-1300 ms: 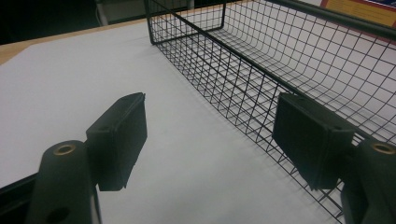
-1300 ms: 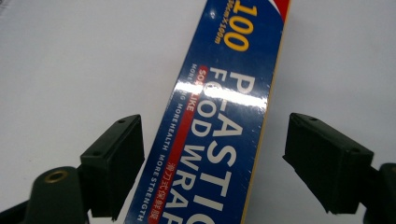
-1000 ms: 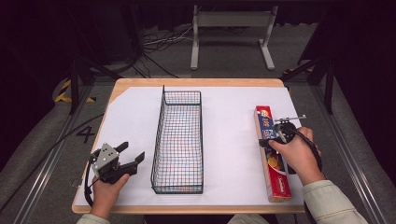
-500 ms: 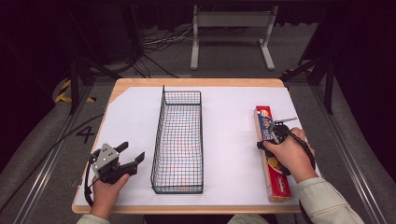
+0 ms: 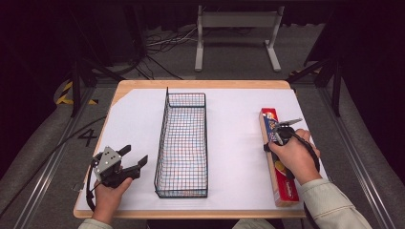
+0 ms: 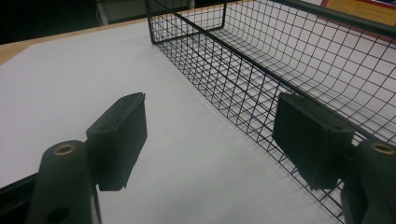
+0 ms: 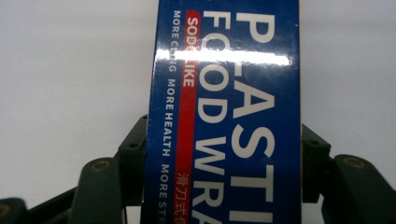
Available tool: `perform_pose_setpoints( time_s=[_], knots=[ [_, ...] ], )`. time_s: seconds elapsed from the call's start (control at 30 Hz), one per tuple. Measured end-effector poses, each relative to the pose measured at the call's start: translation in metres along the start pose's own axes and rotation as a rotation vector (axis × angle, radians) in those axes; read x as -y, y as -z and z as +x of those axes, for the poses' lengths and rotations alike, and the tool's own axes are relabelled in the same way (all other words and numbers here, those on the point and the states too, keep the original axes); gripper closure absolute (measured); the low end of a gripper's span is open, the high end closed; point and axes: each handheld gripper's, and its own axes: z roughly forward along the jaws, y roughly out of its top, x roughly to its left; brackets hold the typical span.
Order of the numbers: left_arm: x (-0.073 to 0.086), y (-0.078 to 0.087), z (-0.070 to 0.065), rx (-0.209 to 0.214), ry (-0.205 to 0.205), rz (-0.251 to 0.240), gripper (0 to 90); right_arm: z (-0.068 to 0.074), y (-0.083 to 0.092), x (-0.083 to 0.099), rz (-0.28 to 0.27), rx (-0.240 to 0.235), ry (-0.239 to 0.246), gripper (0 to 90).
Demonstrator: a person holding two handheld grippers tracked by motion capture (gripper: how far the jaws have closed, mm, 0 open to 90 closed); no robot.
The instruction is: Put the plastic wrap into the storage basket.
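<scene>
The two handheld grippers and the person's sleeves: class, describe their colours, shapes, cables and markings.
Both grippers are black, each with two blocky rectangular jaws on rounded arms with brass-coloured pivot pins. The left gripper carries a grey three-cornered plate with small holes, and a black cable loops below it. The right gripper has a black strap across the hand. The right sleeve is light beige.

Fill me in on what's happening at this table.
A person works with a gripper in each hand. The right gripper straddles a long blue plastic food wrap box lying on the white table cover; its jaws have just been closing and now sit against the box's sides, with the box not yet lifted. The left gripper waits open beside the black wire basket, holding nothing. The basket looks empty.
</scene>
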Motion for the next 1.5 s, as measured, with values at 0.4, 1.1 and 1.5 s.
perform_pose_setpoints(
  time_s=[0.4, 1.1, 1.5],
  knots=[
    [-0.003, 0.0, 0.0, -0.006, 0.006, -0.026, 26.8, 0.005, 0.02, -0.008, -0.014, -0.039, -0.052, 39.3],
    [-0.006, -0.004, 0.004, -0.034, 0.038, -0.048, 27.2, 0.035, 0.068, -0.03, -0.12, -0.034, -0.081, 39.2],
    [-0.008, -0.011, 0.008, -0.042, 0.098, -0.071, 27.1, 0.053, 0.076, -0.035, -0.144, -0.052, -0.104, 39.2]
  ],
)
